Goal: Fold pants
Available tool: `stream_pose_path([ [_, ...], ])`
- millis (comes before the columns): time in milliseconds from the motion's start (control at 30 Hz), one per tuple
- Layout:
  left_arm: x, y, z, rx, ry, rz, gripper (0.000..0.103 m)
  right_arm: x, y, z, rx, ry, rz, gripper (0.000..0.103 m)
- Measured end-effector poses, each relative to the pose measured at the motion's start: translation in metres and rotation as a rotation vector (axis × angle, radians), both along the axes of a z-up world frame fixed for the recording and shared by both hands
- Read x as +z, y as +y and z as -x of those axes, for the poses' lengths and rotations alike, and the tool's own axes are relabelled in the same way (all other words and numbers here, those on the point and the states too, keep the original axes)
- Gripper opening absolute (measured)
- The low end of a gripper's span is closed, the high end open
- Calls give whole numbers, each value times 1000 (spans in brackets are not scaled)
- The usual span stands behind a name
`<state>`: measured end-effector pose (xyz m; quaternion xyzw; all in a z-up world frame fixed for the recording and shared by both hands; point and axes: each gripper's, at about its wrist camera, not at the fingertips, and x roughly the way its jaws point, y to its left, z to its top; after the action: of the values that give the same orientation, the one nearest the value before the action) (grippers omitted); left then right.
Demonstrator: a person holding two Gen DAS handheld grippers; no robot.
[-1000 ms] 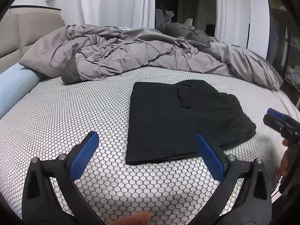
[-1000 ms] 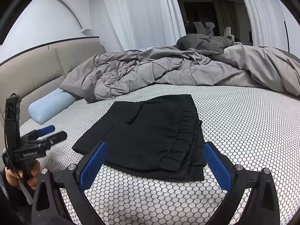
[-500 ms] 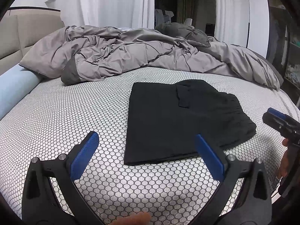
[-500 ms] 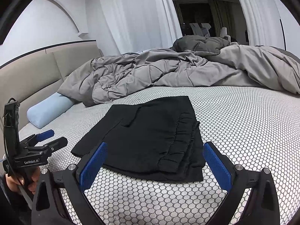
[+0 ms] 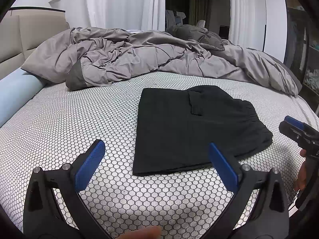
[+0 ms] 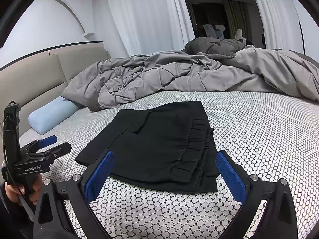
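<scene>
The black pants (image 5: 191, 127) lie folded into a flat rectangle on the honeycomb-patterned bed cover (image 5: 69, 131), elastic waistband on the right side. In the right wrist view the same pants (image 6: 159, 145) lie just beyond the fingers. My left gripper (image 5: 156, 163) hovers open near the pants' front left corner, holding nothing. My right gripper (image 6: 164, 171) is open over the near edge, also holding nothing. Each gripper shows in the other's view: the right gripper (image 5: 295, 128) at the far right, the left gripper (image 6: 47, 146) at the far left, held in a hand.
A crumpled grey duvet (image 5: 151, 59) covers the back of the bed. A light blue bolster pillow (image 5: 14, 91) lies at the left by the beige headboard (image 6: 39, 67). White curtains (image 6: 143, 16) hang behind. The bed edge falls away at the right.
Both grippers have drifted slightly; the views rose and pulled back a little. The pants have not moved and both grippers stay open.
</scene>
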<state>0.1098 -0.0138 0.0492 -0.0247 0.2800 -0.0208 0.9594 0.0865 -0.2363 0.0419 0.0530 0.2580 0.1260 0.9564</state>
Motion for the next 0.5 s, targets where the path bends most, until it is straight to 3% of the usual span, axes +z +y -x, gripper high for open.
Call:
stream_pose_path([
  [500,0,1,-1,4,-2,0,102,-1,1,-2,10,10,4,103],
])
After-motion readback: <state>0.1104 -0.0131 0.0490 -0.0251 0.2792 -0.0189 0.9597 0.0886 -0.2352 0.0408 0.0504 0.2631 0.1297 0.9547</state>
